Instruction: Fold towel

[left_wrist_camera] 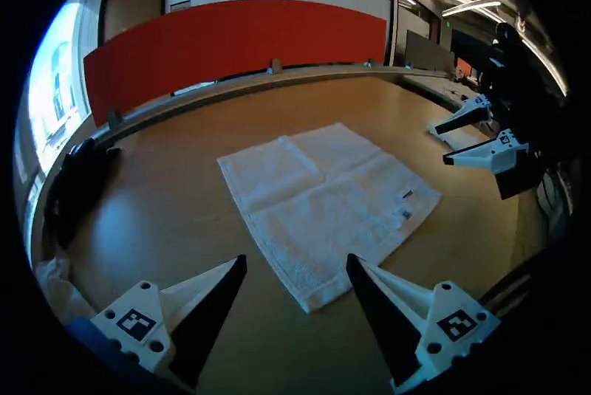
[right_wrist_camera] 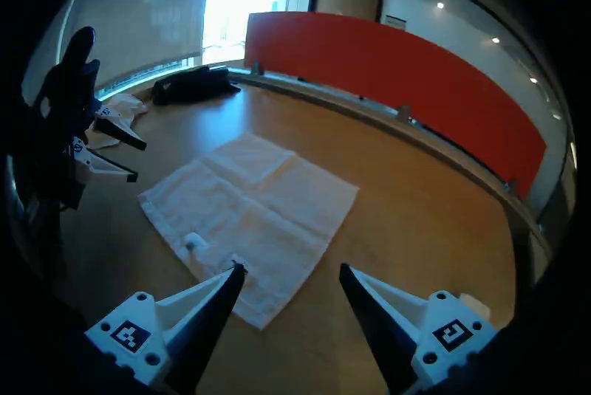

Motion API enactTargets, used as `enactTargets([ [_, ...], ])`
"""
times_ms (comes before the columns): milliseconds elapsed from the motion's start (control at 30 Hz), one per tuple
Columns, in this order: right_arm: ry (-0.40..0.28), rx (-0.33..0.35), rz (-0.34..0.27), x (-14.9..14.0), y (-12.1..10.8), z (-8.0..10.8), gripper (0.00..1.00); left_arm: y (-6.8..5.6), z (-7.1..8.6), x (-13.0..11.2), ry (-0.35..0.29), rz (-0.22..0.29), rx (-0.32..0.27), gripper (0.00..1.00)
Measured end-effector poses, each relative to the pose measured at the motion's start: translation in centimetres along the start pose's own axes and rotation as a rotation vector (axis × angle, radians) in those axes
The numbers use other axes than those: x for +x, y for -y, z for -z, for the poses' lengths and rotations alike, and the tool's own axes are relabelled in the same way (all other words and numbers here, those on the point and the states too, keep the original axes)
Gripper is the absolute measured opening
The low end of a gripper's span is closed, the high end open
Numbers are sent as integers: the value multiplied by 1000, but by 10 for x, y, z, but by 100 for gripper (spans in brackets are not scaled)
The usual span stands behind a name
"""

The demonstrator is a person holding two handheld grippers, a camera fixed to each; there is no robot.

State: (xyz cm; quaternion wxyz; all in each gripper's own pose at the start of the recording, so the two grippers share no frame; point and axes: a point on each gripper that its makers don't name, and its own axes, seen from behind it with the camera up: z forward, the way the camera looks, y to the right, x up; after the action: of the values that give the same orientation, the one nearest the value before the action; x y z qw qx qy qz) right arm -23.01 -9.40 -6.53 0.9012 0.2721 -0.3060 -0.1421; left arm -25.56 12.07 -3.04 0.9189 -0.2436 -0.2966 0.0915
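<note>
A white towel (left_wrist_camera: 329, 196) lies spread flat on the wooden table (left_wrist_camera: 185, 196), creased into quarters, with small tags near one edge. My left gripper (left_wrist_camera: 295, 262) hovers open above the table just short of the towel's near corner. In the same view the right gripper (left_wrist_camera: 443, 145) hangs open at the far right, beyond the towel's tagged edge. In the right gripper view the towel (right_wrist_camera: 251, 210) lies ahead, and my right gripper (right_wrist_camera: 290, 269) is open over its near edge. The left gripper (right_wrist_camera: 137, 162) shows open at the left of that view.
A red partition (left_wrist_camera: 236, 44) runs along the table's far side behind a raised rail. A black bag (right_wrist_camera: 193, 83) lies at the table's far end near the window, with white cloth (right_wrist_camera: 122, 111) beside it. The wooden table (right_wrist_camera: 428, 203) surrounds the towel.
</note>
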Motion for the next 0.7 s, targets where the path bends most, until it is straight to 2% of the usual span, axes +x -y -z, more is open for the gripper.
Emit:
enactTargets([
  [433, 82, 40, 26, -49, 17, -11, 99, -13, -16, -38, 100, -16, -39, 100],
  [700, 114, 65, 41, -66, 23, -14, 93, -17, -19, -51, 142, -14, -50, 95],
])
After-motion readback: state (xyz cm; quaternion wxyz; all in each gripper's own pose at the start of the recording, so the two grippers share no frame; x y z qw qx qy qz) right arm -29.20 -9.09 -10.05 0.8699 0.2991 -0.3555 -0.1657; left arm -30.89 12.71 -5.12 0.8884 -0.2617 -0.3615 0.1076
